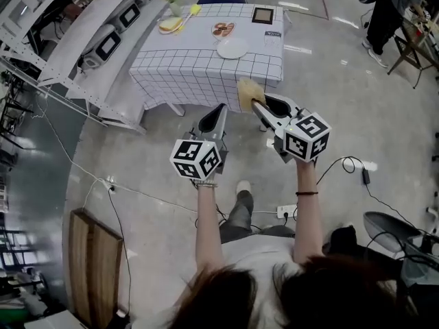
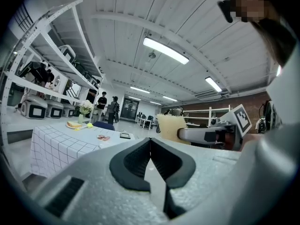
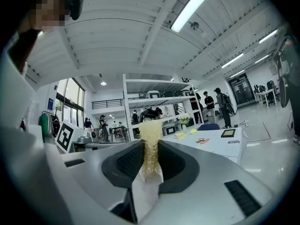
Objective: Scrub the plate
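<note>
Floor [image 1: 343, 101] open; plate [image 1: 232, 48] near table [image 1: 199, 67] edge (sponge [image 1: 247, 93] clamped).

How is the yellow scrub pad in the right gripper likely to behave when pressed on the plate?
The scrub pad looks fibrous and open-woven, so it is probably light and springy. It juts from the right gripper without drooping, so it seems fairly stiff, though it would likely flex under pressure.

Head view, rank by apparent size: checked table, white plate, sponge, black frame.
1. checked table
2. white plate and sponge look about alike; the sponge, held in the right tool, is nearer the camera, so no ranking
3. black frame, smallest
</note>
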